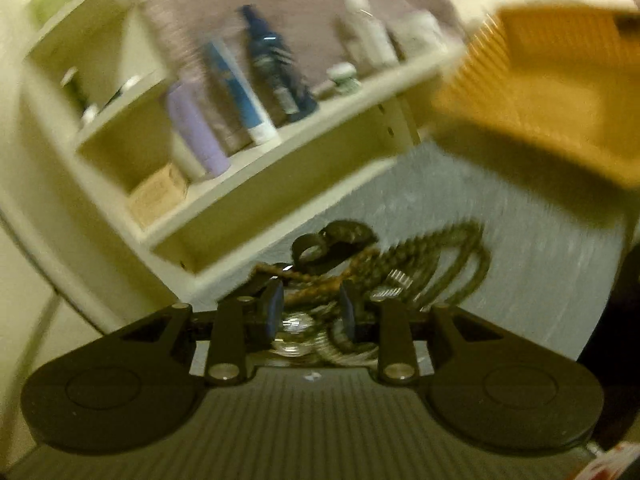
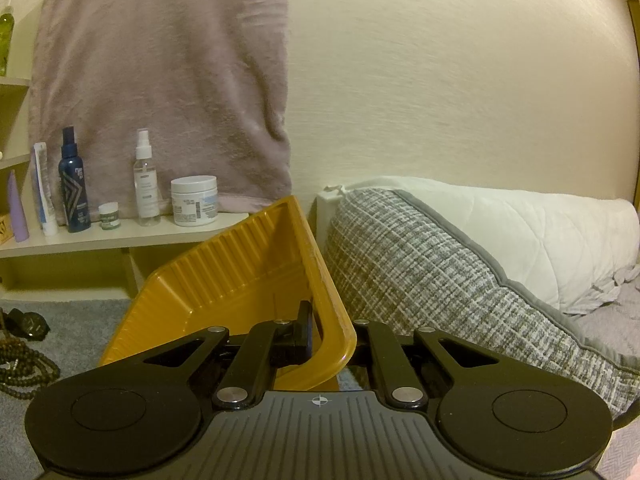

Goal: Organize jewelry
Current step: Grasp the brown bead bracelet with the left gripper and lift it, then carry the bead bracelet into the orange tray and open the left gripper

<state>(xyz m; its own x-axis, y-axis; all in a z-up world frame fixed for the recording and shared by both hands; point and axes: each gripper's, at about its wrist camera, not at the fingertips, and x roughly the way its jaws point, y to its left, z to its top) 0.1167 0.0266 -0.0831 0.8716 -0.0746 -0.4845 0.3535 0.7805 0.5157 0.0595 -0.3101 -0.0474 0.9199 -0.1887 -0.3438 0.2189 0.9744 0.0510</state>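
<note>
In the left wrist view, blurred and tilted, the left gripper [image 1: 310, 310] hangs over a heap of jewelry [image 1: 384, 276] on the grey carpet [image 1: 520, 280]: brown bead strands, a dark watch [image 1: 320, 246] and some shiny pieces. Its jaws stand partly open with beads and a shiny piece showing between them, but whether the pads press on anything cannot be told. A pale shelf [image 1: 280, 148] with bottles runs aslant above, and a yellow tray [image 1: 540, 92] fills the upper right. In the right wrist view, the right gripper [image 2: 320, 336] is clamped on the rim of the yellow tray [image 2: 224, 292], one finger [image 2: 306, 326] inside the wall, holding it tilted above the carpet [image 2: 72, 320]. The bead strands [image 2: 24, 364] and the watch [image 2: 30, 322] lie at the left edge, apart from the tray. A patterned pillow [image 2: 440, 280] lies to the right.
</note>
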